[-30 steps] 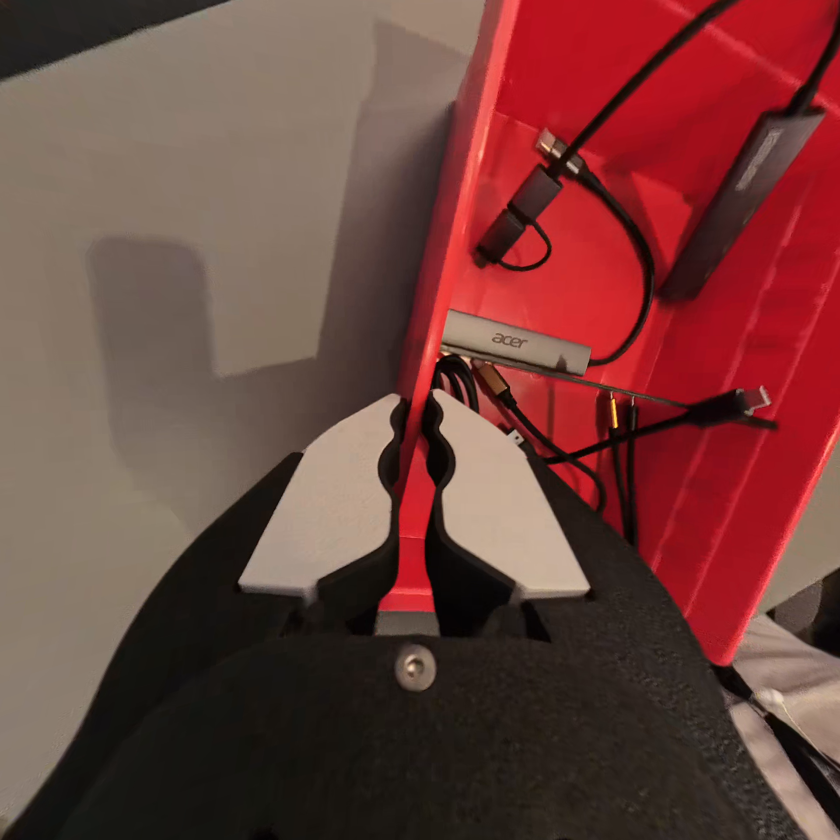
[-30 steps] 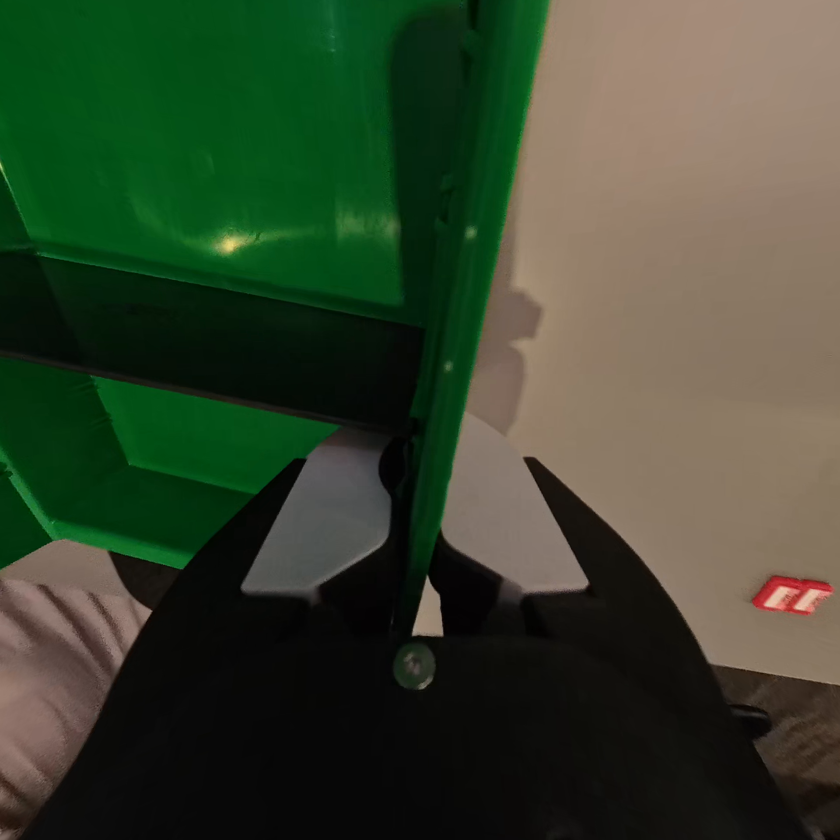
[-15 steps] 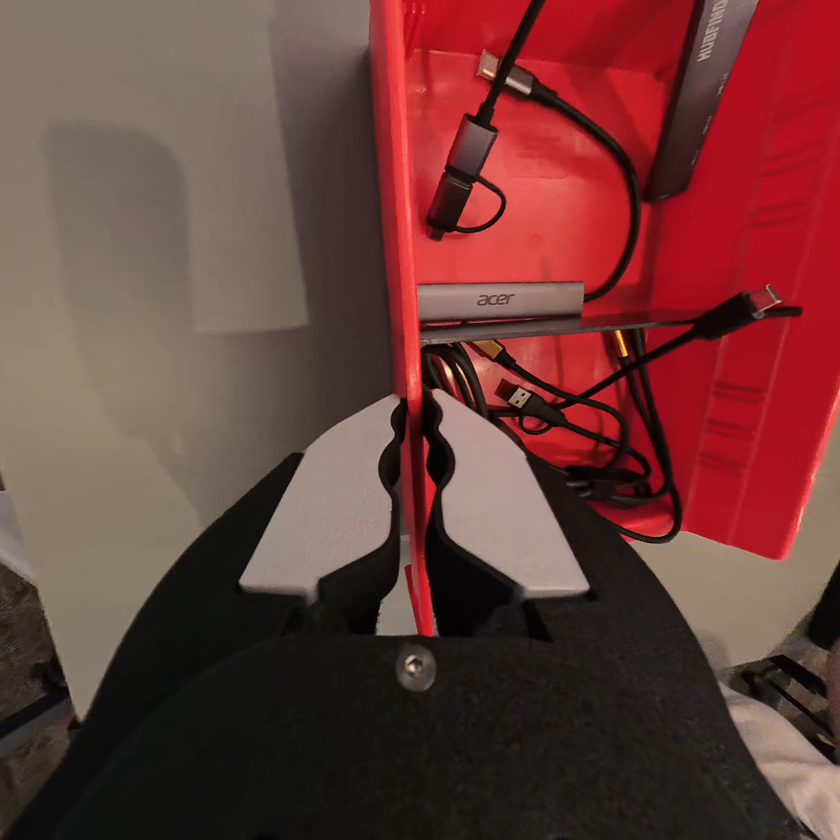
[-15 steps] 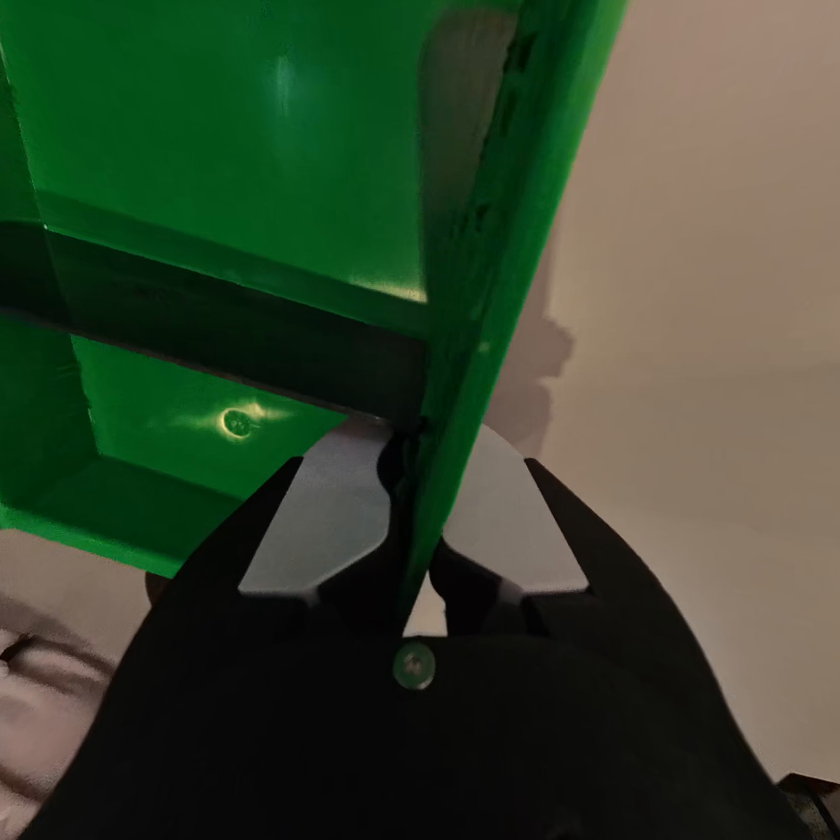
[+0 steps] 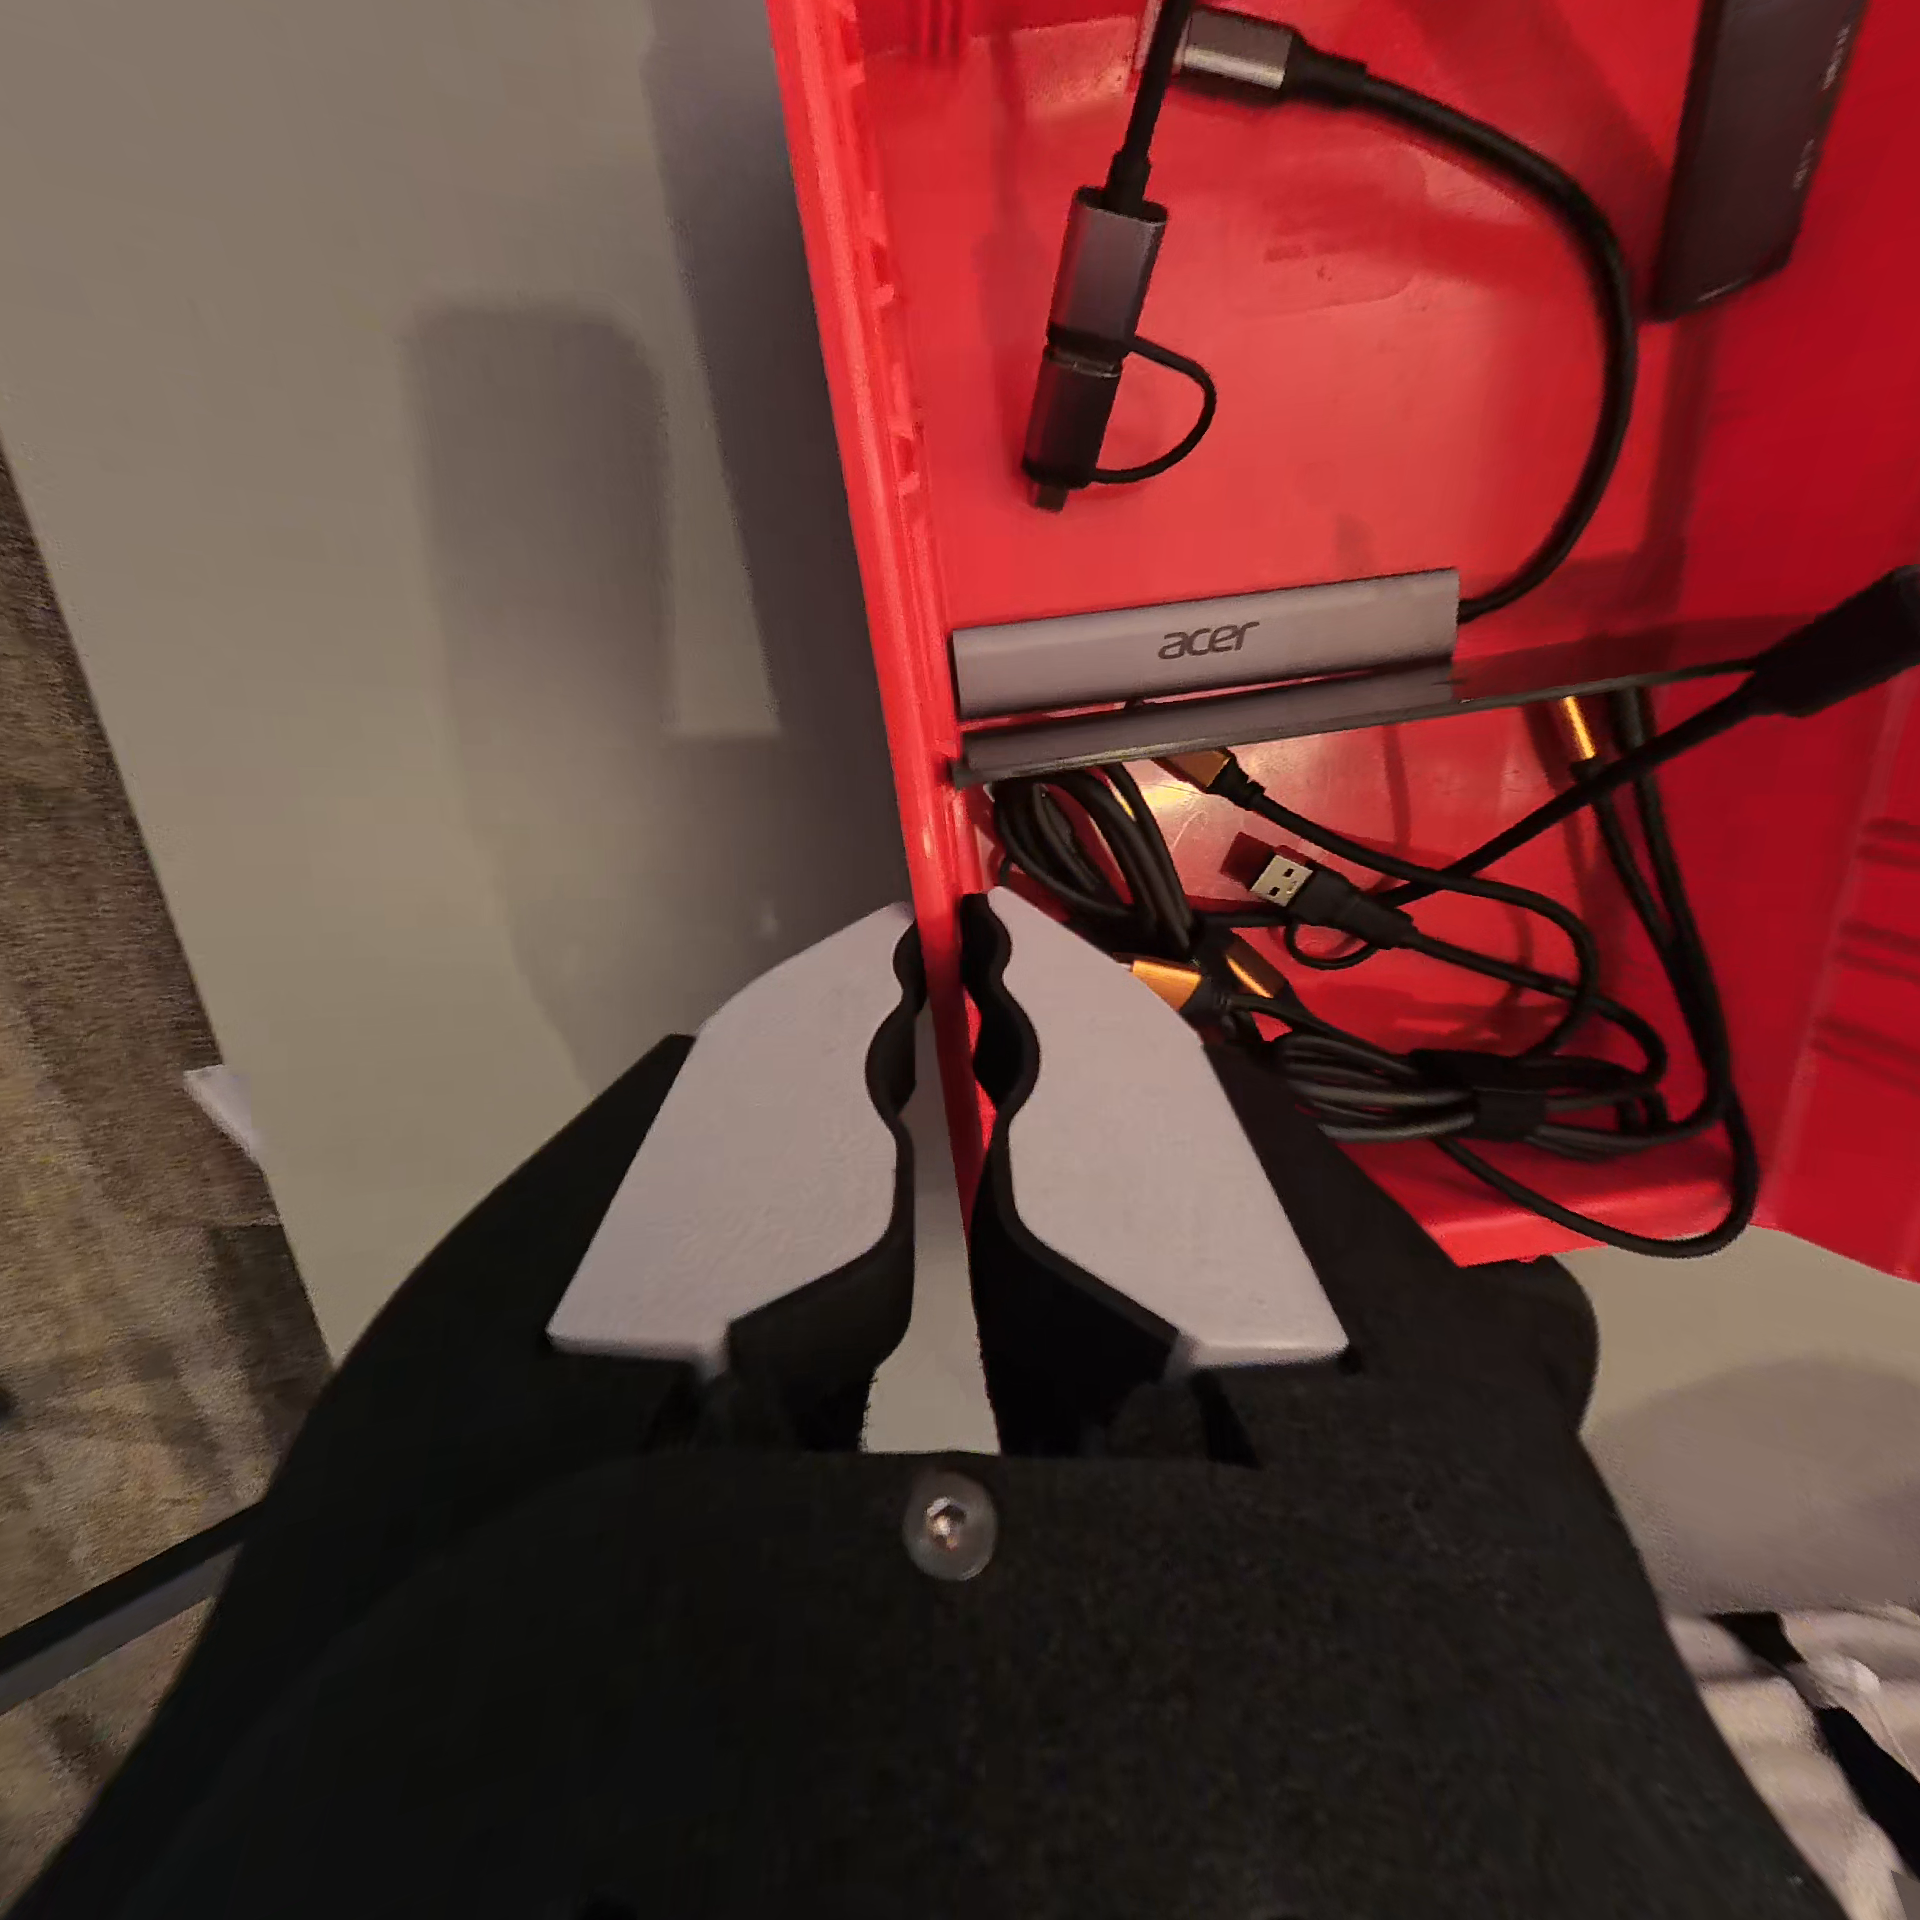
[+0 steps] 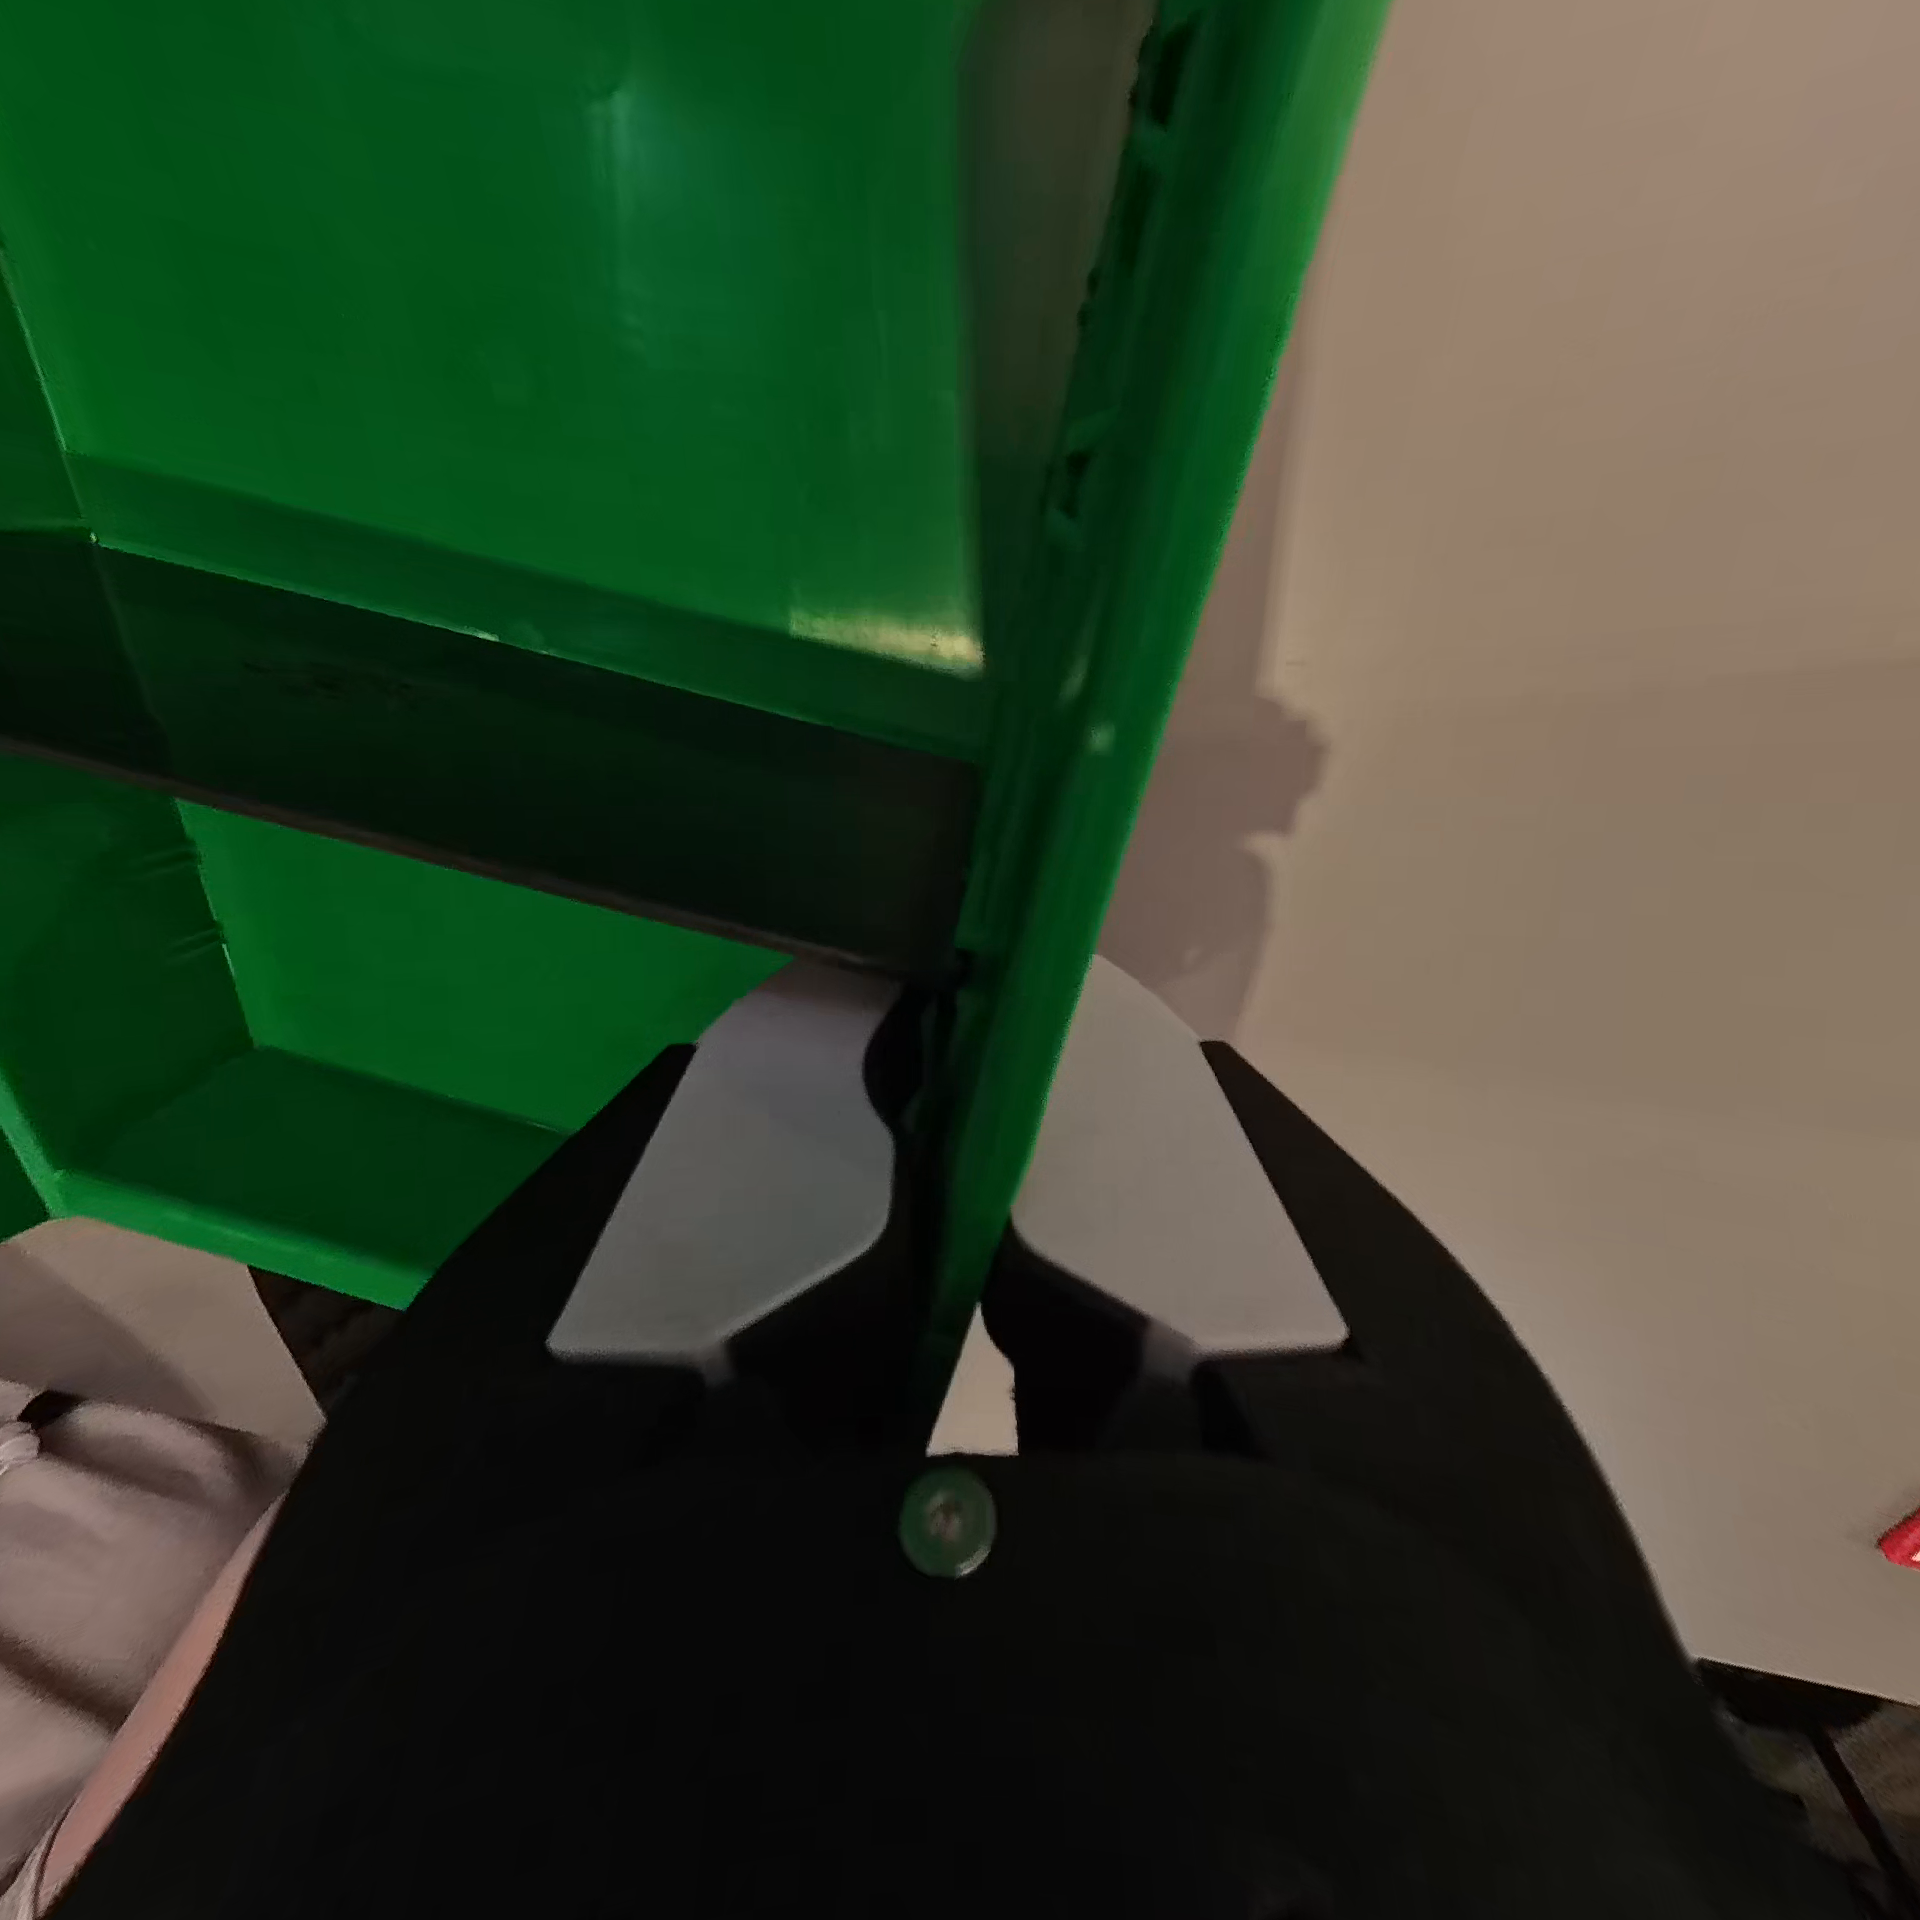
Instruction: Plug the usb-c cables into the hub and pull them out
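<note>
My left gripper [image 5: 943, 914] is shut on the left wall of a red bin [image 5: 883, 582]. Inside it a grey hub [image 5: 1205, 649] lies against a dark divider [image 5: 1455, 701], with its lead ending in a grey adapter plug [image 5: 1091, 332]. A second dark hub [image 5: 1766, 145] lies at the top right. Below the divider is a tangle of black cables [image 5: 1455, 1081] with orange-collared plugs [image 5: 1169, 982] and a USB-A plug [image 5: 1273, 878]. My right gripper [image 6: 971, 997] is shut on the right wall of an empty green bin [image 6: 1049, 935].
A white tabletop [image 5: 364, 520] lies under the red bin, with carpet [image 5: 94, 1039] beyond its left edge. A dark divider [image 6: 520, 748] crosses the green bin. The pale surface [image 6: 1610, 727] extends right of it. Grey cloth [image 6: 94, 1558] lies at the lower left. Spacing between my two grippers at the tips: around 75 cm.
The red bin has swung and shifted in the left wrist view, so more of the cable compartment shows. The green bin has tilted slightly. Both grippers stay shut on the bin walls.
</note>
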A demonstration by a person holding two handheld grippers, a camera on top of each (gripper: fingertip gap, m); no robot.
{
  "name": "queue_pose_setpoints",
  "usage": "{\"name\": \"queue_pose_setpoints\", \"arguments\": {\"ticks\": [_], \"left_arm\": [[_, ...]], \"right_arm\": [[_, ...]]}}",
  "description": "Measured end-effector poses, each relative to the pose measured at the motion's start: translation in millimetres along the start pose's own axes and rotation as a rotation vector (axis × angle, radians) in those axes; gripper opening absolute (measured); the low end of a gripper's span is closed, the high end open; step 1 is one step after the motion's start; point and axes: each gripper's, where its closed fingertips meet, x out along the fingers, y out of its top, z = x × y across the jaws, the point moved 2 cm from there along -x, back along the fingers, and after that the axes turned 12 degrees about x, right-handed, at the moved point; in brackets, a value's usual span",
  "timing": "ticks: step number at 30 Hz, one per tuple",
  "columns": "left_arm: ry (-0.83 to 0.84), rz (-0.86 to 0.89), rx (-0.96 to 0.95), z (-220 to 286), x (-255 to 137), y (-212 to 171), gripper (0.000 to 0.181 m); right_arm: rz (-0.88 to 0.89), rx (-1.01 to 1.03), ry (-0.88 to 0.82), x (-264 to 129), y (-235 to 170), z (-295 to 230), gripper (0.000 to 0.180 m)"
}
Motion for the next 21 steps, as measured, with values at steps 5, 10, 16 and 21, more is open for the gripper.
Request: {"name": "queue_pose_setpoints", "arguments": {"ticks": [5,10,16,21], "left_arm": [[-0.013,0.012,-0.005,-0.5,0.5,0.6,0.005],[-0.062,0.036,-0.028,-1.2,0.5,1.7,0.004],[0.035,0.052,0.017,-8.1,-4.3,9.5,0.007],[0.271,0.184,0.069,-7.0,-54.2,26.6,0.017]], "right_arm": [[0.009,0.016,0.002,0.8,5.9,3.8,0.007],[0.010,-0.007,-0.004,0.3,10.2,5.0,0.007],[0.053,-0.015,0.015,-3.4,13.1,3.8,0.009],[0.170,0.035,0.025,-24.8,17.5,9.3,0.019]]}}
